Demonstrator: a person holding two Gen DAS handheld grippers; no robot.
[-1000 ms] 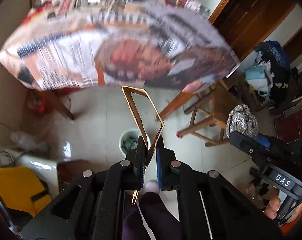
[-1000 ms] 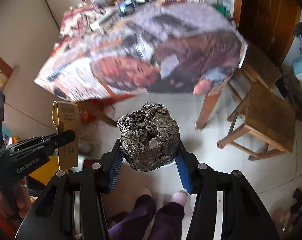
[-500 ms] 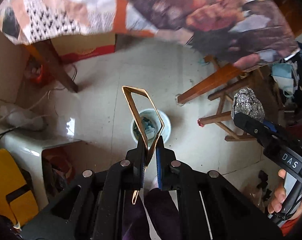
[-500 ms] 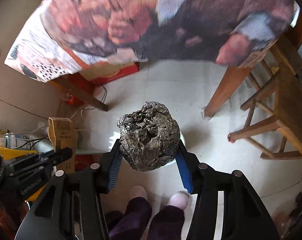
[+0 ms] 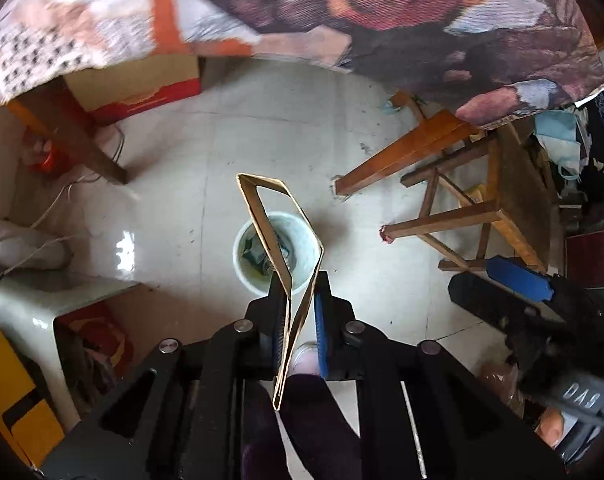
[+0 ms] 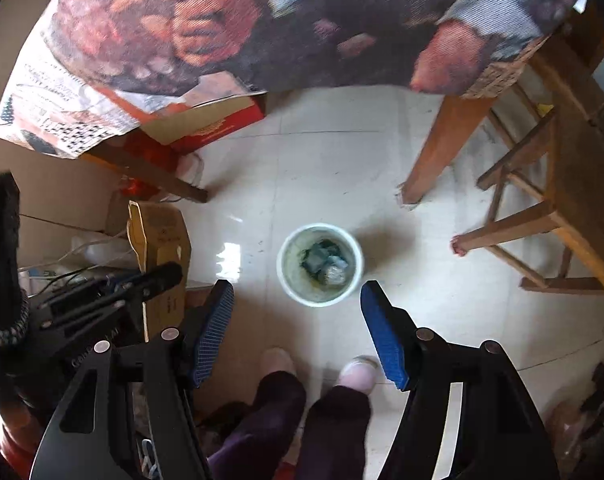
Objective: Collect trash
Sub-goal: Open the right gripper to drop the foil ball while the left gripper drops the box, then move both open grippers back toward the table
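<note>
A white bin stands on the tiled floor below both grippers, and a crumpled foil ball lies inside it among other scraps. Above the bin, my right gripper is open and its jaws are still opening, with nothing between them. My left gripper is shut on a flattened brown cardboard box held over the bin. Its jaws are just starting to open, with the box still between the pads. In the right wrist view the left gripper and its cardboard box show at the left.
A table with a printed cloth overhangs the far side, its wooden leg to the bin's right. A wooden stool stands further right. A red-and-brown carton lies under the table. The person's legs are at the near side.
Both grippers sank towards the floor. The right jaws spread and the foil ball left them and now lies in the bin. The left gripper kept its hold on the cardboard box.
</note>
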